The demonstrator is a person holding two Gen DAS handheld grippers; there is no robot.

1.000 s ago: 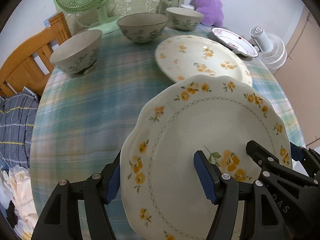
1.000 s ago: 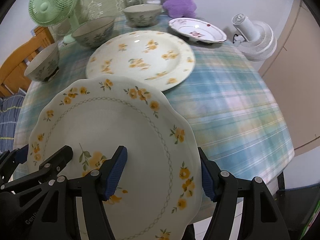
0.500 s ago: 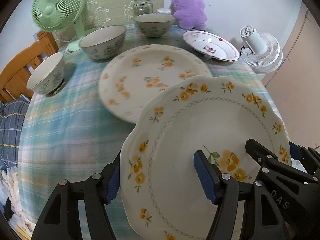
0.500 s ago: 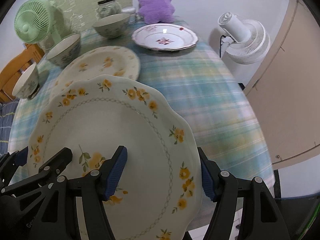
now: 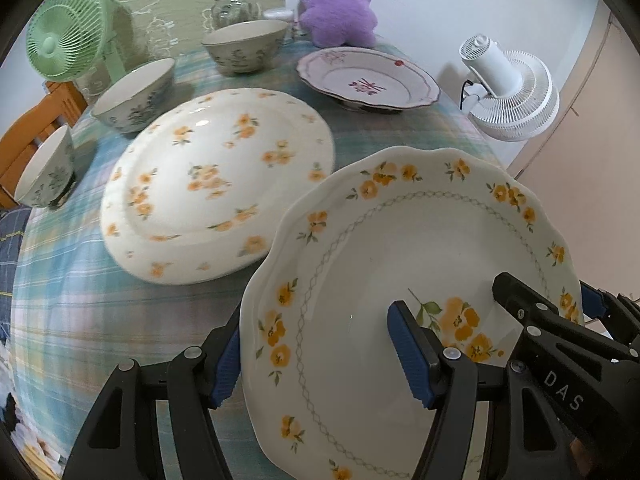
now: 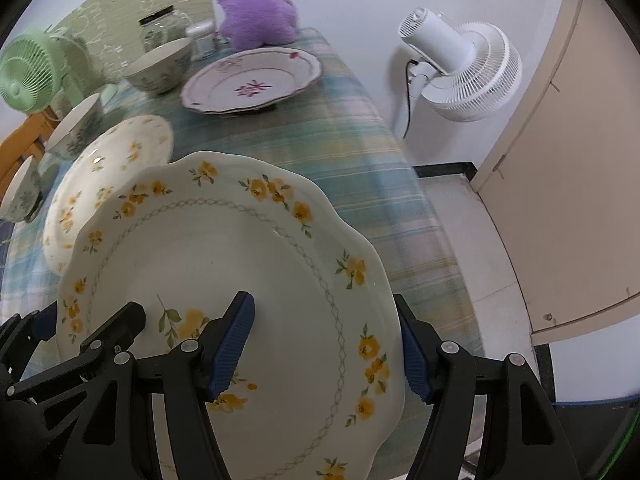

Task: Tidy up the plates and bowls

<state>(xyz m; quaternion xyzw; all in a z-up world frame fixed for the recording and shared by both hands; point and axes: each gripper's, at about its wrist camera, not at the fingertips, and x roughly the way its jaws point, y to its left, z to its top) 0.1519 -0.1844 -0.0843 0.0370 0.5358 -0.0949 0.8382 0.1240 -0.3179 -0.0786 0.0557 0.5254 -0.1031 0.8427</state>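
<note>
Both grippers hold one scalloped white plate with yellow flowers [image 5: 424, 248] [image 6: 224, 264] above the table's near right part. My left gripper [image 5: 316, 356] is shut on its left rim and my right gripper [image 6: 328, 348] on its right rim. A larger round yellow-flower plate [image 5: 216, 184] [image 6: 108, 160] lies on the cloth to the left. A pink-flower plate [image 5: 368, 80] [image 6: 252, 80] lies at the back right. Three grey-green bowls [image 5: 136, 96] [image 5: 244, 50] [image 5: 46, 170] stand along the left and back.
The table has a blue-green checked cloth [image 5: 80, 300]. A green fan [image 5: 66, 52], a glass jar [image 5: 232, 8] and a purple plush toy [image 5: 338, 4] stand at the back. A white floor fan [image 6: 464, 68] stands right of the table. A wooden chair [image 5: 28, 128] is at the left.
Both grippers have carried the scalloped plate to the right, with the views swinging right. The round plate and the bowls now sit further left in view. The grip is unchanged.
</note>
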